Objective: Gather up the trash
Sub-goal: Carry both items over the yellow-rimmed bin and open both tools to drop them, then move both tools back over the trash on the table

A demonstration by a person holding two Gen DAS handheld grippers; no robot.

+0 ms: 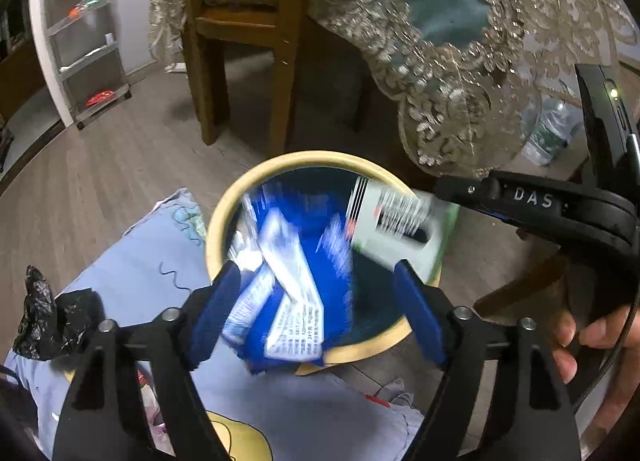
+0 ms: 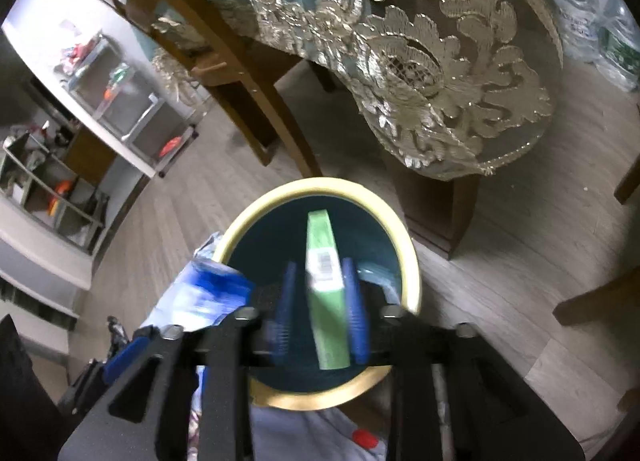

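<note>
A round bin with a yellow rim (image 1: 256, 181) and a dark teal inside stands on the floor under both grippers. My left gripper (image 1: 320, 277) is open wide over it. A blurred blue and white wrapper (image 1: 288, 293) hangs loose between its fingers, over the bin's near edge. My right gripper (image 2: 319, 275) is open over the same bin's rim (image 2: 408, 245). A green and white box (image 2: 326, 293) lies between its blue pads, close to the right one, with a gap on the left. The box (image 1: 396, 221) also shows at the bin's right rim in the left wrist view.
A wooden chair (image 1: 240, 21) and a table under a lace cloth (image 1: 460, 73) stand just behind the bin. A shelf cart (image 1: 84, 41) is at the far left and water bottles (image 2: 608, 33) at the far right. A black bag (image 1: 48, 317) lies on blue cloth (image 1: 160, 261).
</note>
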